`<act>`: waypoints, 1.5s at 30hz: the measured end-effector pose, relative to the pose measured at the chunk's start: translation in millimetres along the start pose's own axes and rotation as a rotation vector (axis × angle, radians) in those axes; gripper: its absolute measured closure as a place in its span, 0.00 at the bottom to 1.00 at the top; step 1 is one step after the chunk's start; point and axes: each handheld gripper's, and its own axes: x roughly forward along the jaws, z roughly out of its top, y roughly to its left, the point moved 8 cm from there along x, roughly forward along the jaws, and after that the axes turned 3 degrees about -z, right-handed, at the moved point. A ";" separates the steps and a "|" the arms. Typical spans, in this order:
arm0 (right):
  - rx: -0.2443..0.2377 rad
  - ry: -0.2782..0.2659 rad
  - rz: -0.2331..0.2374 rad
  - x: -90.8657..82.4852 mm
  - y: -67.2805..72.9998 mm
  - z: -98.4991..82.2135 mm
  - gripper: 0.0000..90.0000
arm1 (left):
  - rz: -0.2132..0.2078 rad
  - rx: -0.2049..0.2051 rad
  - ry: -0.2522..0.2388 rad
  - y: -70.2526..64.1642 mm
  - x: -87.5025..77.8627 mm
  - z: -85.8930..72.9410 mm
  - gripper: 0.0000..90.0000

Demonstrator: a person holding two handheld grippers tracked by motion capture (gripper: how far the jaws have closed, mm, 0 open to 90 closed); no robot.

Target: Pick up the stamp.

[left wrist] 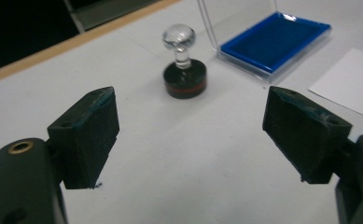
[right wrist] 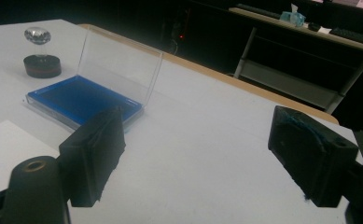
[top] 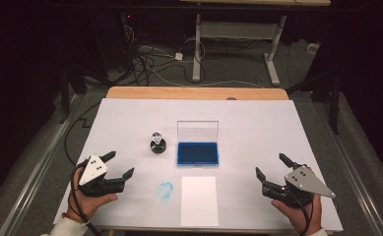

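A round black stamp with a clear knob point(top: 158, 143) point(left wrist: 184, 70) point(right wrist: 41, 58) stands upright on the white table. To its right lies a blue ink pad point(top: 197, 153) point(left wrist: 275, 41) point(right wrist: 79, 100) in a clear case, lid raised. A white sheet of paper point(top: 199, 200) point(left wrist: 352, 84) point(right wrist: 4, 149) lies near the front edge, with a blue smudge point(top: 165, 191) left of it. My left gripper point(top: 121, 165) point(left wrist: 191, 126) is open at the front left, jaws empty, pointing toward the stamp. My right gripper point(top: 272, 166) point(right wrist: 198, 154) is open at the front right with nothing between its jaws.
The white table cover point(top: 258, 128) ends at a wooden back edge point(top: 194, 93). Beyond it stand a desk frame point(top: 238, 44) and loose cables point(top: 144, 54) on the floor. A dark shelf with small items point(right wrist: 310, 23) sits far behind.
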 end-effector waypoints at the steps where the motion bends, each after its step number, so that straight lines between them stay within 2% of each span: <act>1: 0.005 0.000 0.005 0.2 0.8 -0.3 0.21 | 0.000 0.000 0.000 0.0 0.0 0.0 0.20; 5: 0.006 -0.001 0.015 -0.3 1.1 0.2 0.22 | 0.004 0.017 0.017 -1.1 1.7 -1.7 0.20; 7: 0.006 -0.008 0.001 0.6 -0.2 1.1 0.22 | 0.002 0.006 0.020 0.6 1.2 -3.6 0.20; 9: 0.015 -0.003 0.015 2.0 0.5 0.5 0.23 | 0.000 -0.007 0.019 2.8 0.7 -4.5 0.20; 10: 0.007 0.006 0.015 3.6 0.7 -0.4 0.23 | -0.016 -0.007 0.039 3.0 1.3 -7.4 0.22; 12: 0.004 0.009 0.021 4.8 1.3 -1.2 0.23 | -0.012 -0.009 0.074 2.6 3.8 -11.1 0.25; 15: 0.006 -0.016 0.019 5.0 1.7 2.5 0.24 | -0.022 -0.019 0.092 0.7 5.8 -12.6 0.24; 16: -0.006 -0.013 0.021 5.9 1.8 2.4 0.24 | -0.029 -0.034 0.107 0.0 7.8 -11.8 0.24; 18: 0.000 -0.005 0.025 7.1 1.9 0.6 0.24 | -0.029 -0.034 0.108 0.5 8.6 -10.3 0.23; 23: -0.012 0.010 0.037 10.1 -0.2 -2.0 0.24 | -0.041 -0.041 0.126 8.7 12.3 1.2 0.22; 24: -0.003 0.017 0.037 10.5 0.6 -2.8 0.24 | -0.051 -0.044 0.130 12.3 12.0 10.1 0.22; 25: -0.011 0.020 0.042 11.2 0.9 -3.4 0.24 | -0.051 -0.044 0.130 12.3 12.0 10.1 0.22; 28: -0.009 0.033 0.048 12.7 2.4 -5.7 0.24 | -0.078 -0.046 0.155 19.6 16.3 27.0 0.21; 29: -0.010 0.039 0.050 12.9 3.0 -6.5 0.24 | -0.078 -0.046 0.155 19.6 16.3 27.0 0.21; 33: -0.018 0.048 0.058 14.2 5.5 -8.1 0.24 | -0.094 -0.048 0.193 27.4 30.8 43.9 0.20; 35: -0.031 0.062 0.063 15.8 7.2 -10.4 0.24 | -0.102 -0.040 0.242 30.3 42.1 49.2 0.20; 36: -0.033 0.064 0.067 16.4 7.6 -11.3 0.24 | -0.103 -0.025 0.286 33.1 53.9 53.4 0.20; 37: -0.033 0.064 0.067 16.4 7.6 -11.3 0.24 | -0.103 -0.025 0.286 33.1 53.9 53.4 0.20; 40: -0.030 0.073 0.070 17.5 7.4 -13.5 0.24 | -0.114 -0.006 0.342 37.7 69.6 58.6 0.20; 45: -0.032 0.083 0.073 18.6 6.8 -16.1 0.24 | -0.163 -0.002 0.401 38.4 93.6 66.0 0.20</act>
